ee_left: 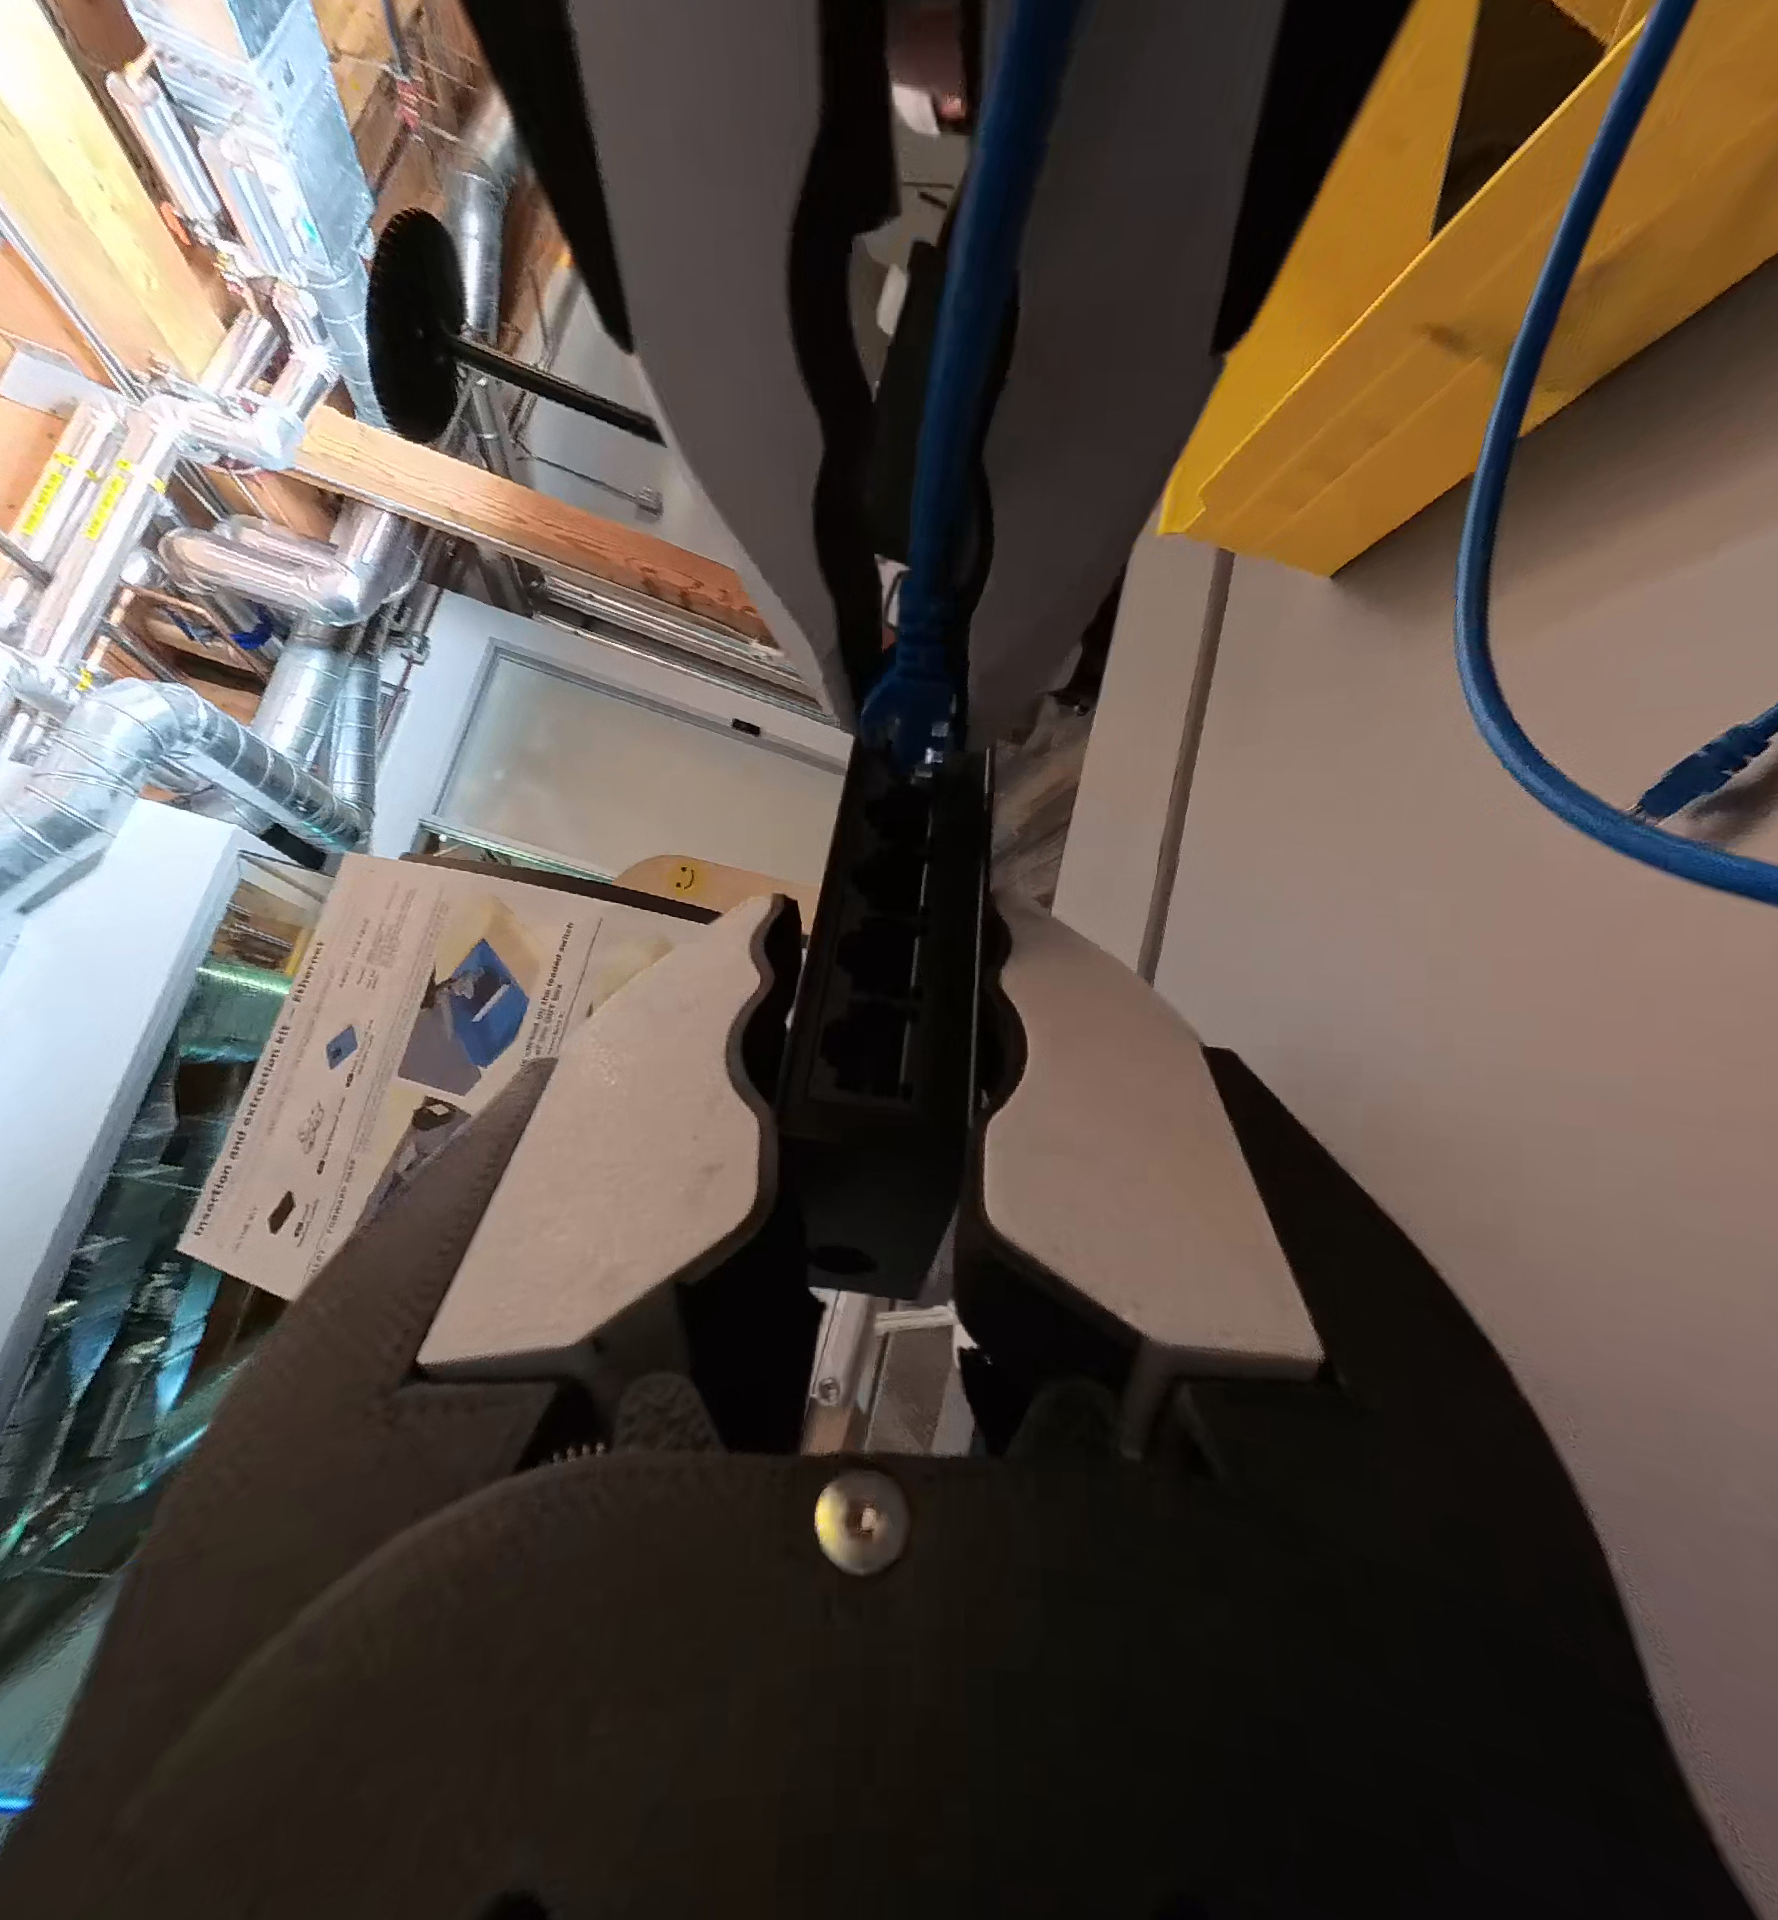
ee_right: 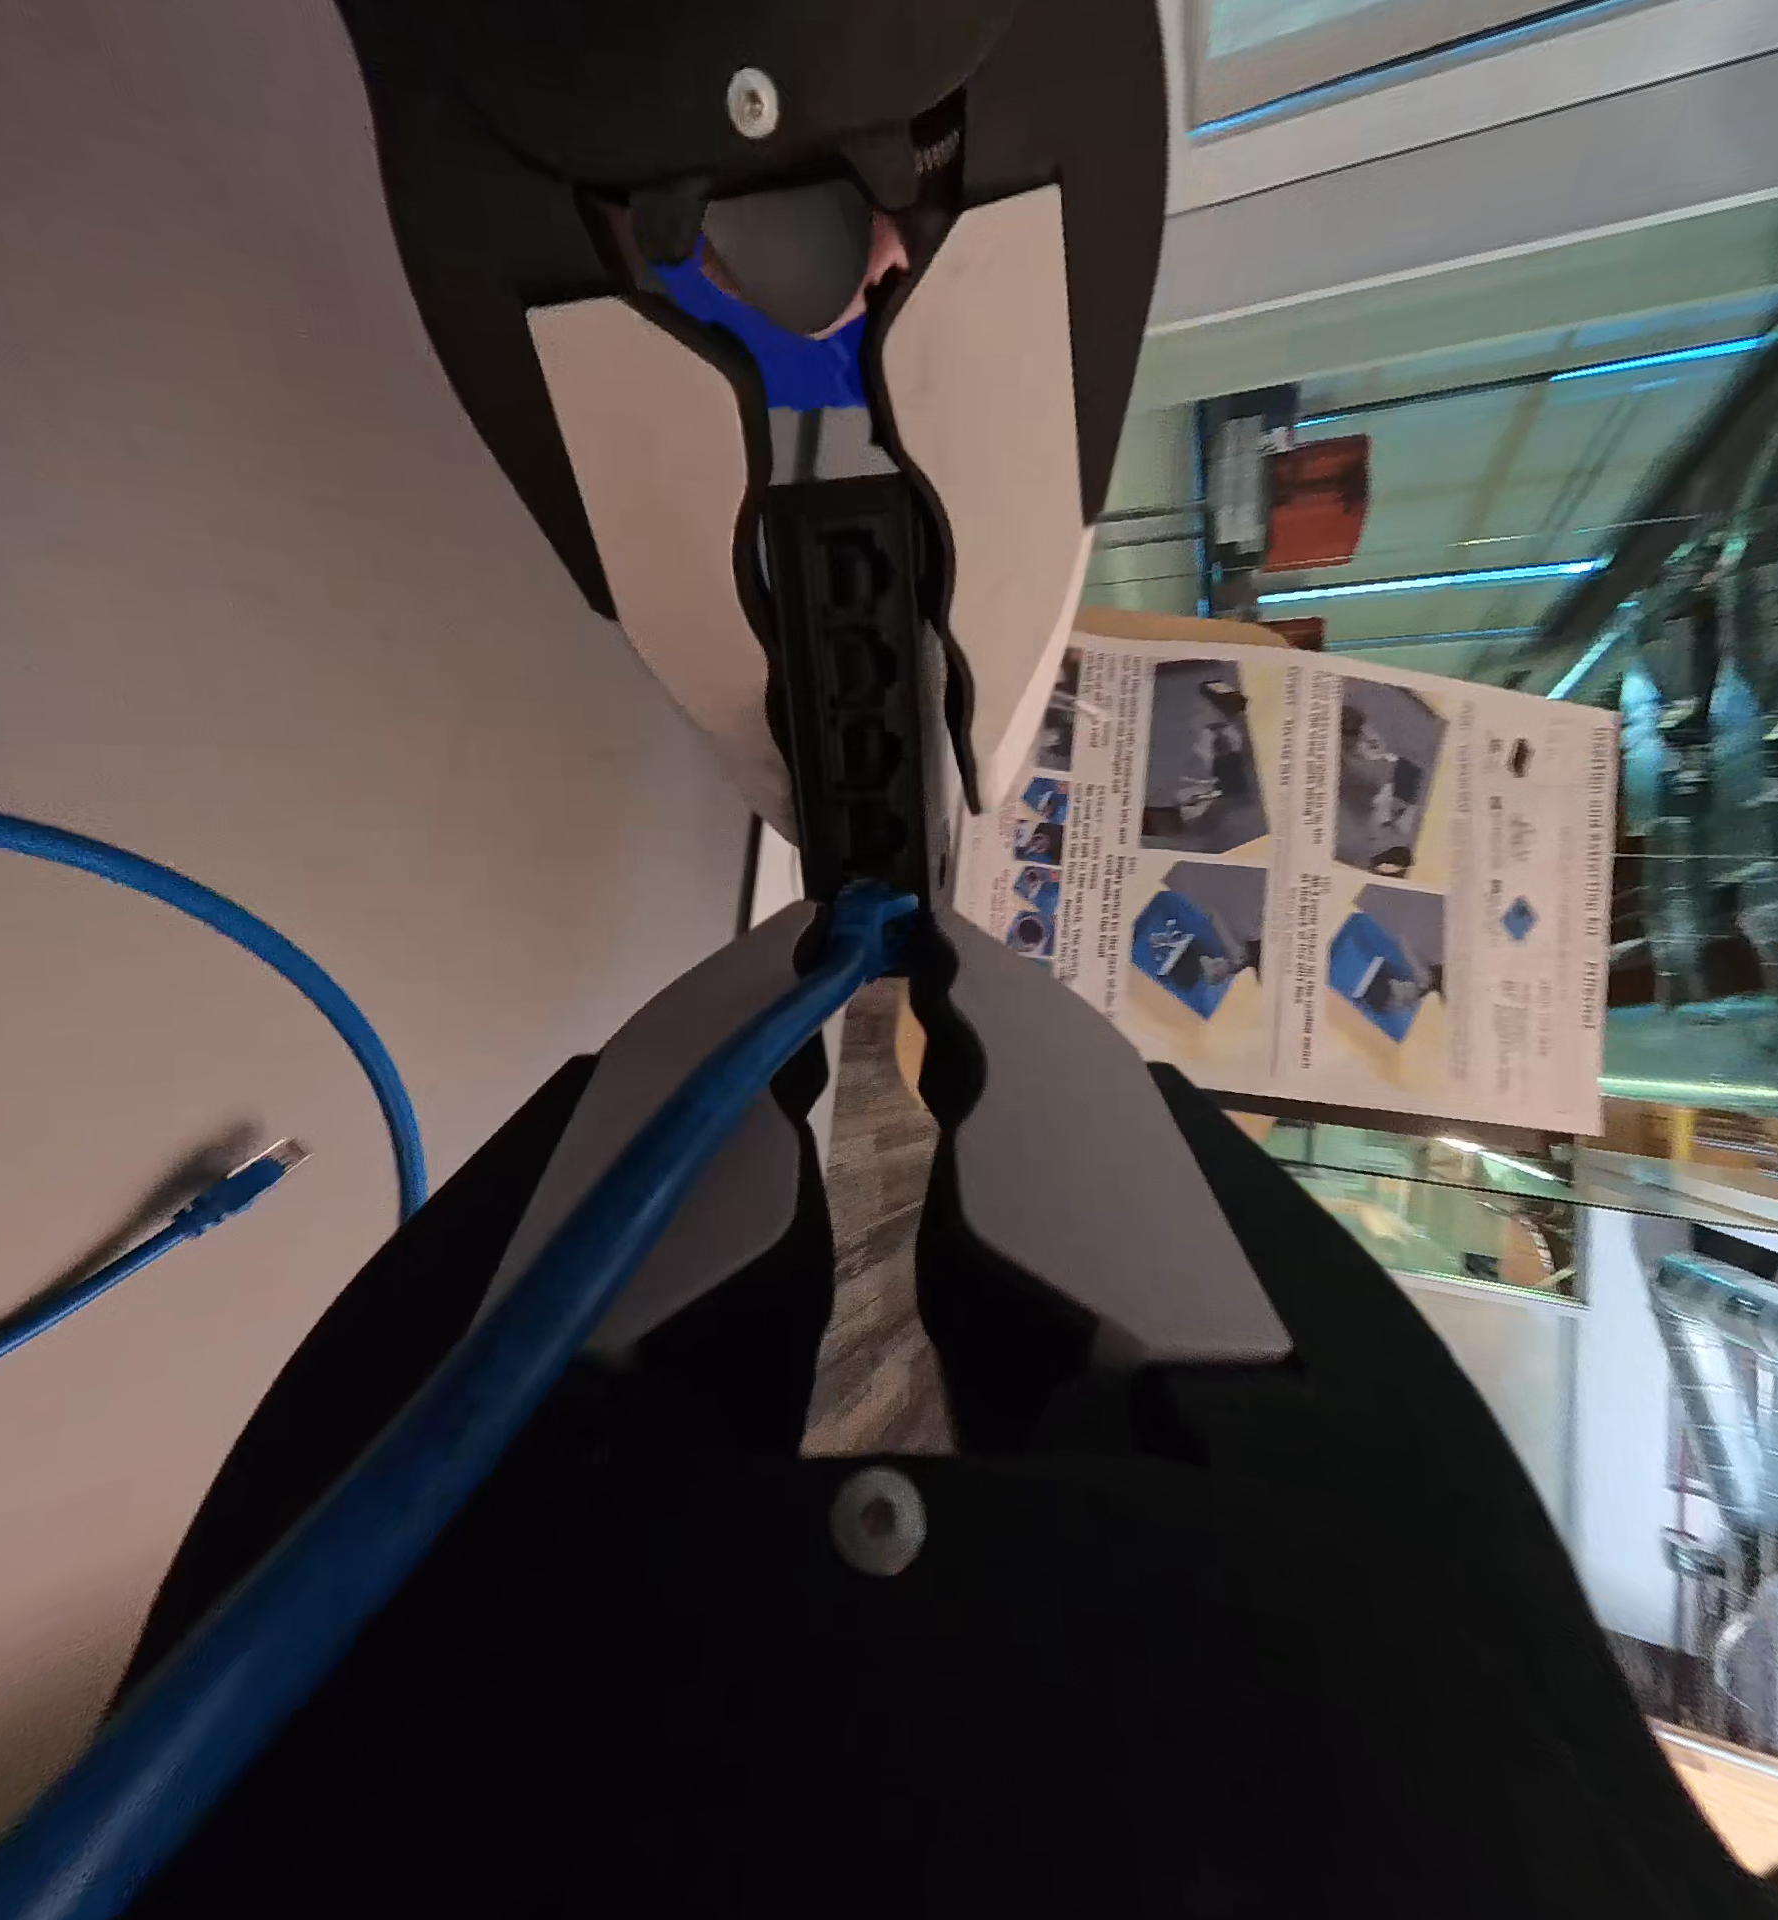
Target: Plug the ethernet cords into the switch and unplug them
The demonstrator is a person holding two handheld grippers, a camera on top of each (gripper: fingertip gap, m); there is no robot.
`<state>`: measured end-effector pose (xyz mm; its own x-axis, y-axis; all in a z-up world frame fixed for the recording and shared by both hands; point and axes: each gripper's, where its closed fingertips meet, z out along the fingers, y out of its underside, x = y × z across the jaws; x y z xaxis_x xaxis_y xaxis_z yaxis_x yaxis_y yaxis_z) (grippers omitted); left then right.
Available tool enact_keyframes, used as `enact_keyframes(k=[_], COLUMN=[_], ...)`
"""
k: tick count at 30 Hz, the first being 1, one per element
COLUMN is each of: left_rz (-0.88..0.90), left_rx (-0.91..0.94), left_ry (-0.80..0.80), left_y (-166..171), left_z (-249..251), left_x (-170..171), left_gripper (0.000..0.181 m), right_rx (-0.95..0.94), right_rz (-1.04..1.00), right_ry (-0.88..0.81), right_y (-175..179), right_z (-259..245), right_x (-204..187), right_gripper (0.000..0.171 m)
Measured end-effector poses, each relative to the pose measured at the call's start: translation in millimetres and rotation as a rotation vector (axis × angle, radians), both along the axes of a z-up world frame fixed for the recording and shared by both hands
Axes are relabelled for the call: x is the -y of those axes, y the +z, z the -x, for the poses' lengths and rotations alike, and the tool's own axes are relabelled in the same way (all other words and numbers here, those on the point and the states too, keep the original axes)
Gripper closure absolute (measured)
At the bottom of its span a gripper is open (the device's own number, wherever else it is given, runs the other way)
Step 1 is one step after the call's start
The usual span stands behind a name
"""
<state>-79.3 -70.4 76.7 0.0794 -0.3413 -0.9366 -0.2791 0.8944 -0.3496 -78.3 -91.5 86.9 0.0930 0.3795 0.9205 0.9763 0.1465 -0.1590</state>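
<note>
L gripper jaws clamped on black switch, port row facing out btwn the fingers. R gripper jaws closed on blue ethernet cord at its plug, plug tip at the end port nearest R's jaws. 2nd blue cord lies loose on the table, well off to the side, its plug free.

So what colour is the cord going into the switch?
Blue cord, black switch; clearest in the right wrist view.
</note>
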Motion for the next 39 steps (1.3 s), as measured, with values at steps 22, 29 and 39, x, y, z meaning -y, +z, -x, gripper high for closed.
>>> enact_keyframes(k=[22,29,39], left_rz=[0.108,0.38,0.365], left_rx=[0.01,0.119,0.144], left_ry=[0.197,0.097,0.149], left_y=[-12,31,46], left_z=[6,35,50], left_x=[-72,-67,-71], left_gripper=[0.151,0.151,0.151], right_rx=[-0.009,-0.162,-0.104], right_rz=[0.544,0.352,0.07], right_ry=[0.05,-0.072,-0.615], right_y=[-49,1,227], right_z=[1,-41,-189], right_x=[33,22,34], right_gripper=[0.156,0.157,0.156])
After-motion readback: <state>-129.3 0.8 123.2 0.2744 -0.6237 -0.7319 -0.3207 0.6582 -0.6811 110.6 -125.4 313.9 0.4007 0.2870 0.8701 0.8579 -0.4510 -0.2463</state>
